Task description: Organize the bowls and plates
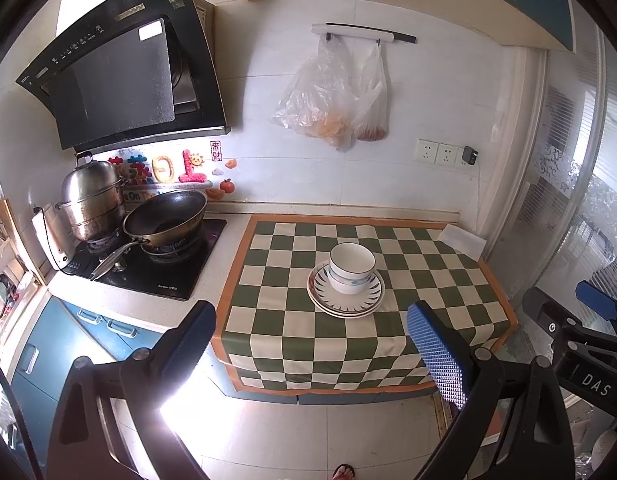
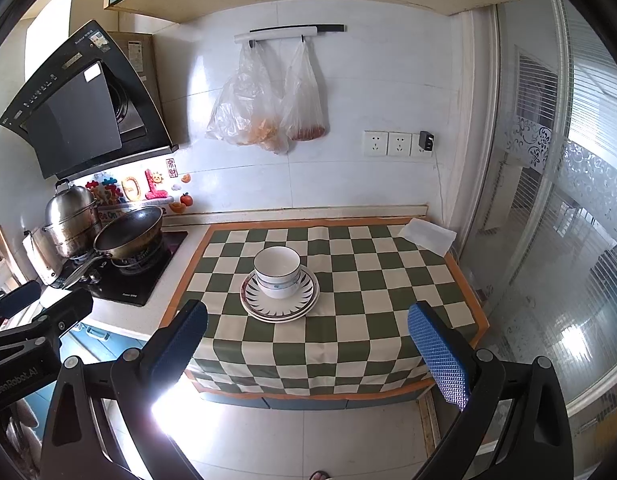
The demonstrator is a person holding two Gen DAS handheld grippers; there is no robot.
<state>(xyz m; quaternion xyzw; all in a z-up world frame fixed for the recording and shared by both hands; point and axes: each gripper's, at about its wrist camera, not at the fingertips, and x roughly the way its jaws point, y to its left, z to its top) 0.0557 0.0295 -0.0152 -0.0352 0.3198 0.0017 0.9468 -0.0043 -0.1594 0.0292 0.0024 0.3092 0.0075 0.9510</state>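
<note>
White bowls (image 1: 351, 267) sit nested on a stack of patterned plates (image 1: 345, 296) in the middle of the green-and-white checkered cloth (image 1: 292, 340). The bowls (image 2: 277, 272) and plates (image 2: 279, 297) also show in the right wrist view. My left gripper (image 1: 310, 336) is open and empty, held back from the counter's front edge, above the floor. My right gripper (image 2: 308, 336) is open and empty too, at a similar distance. The right gripper's body shows at the right edge of the left wrist view (image 1: 580, 332).
A stove (image 1: 156, 264) with a wok (image 1: 166, 218) and a steel steamer pot (image 1: 90, 202) stands left of the cloth. A range hood (image 1: 120, 68) hangs above it. Plastic bags (image 1: 332, 96) hang on the wall. A folded white cloth (image 1: 462, 240) lies at the far right corner.
</note>
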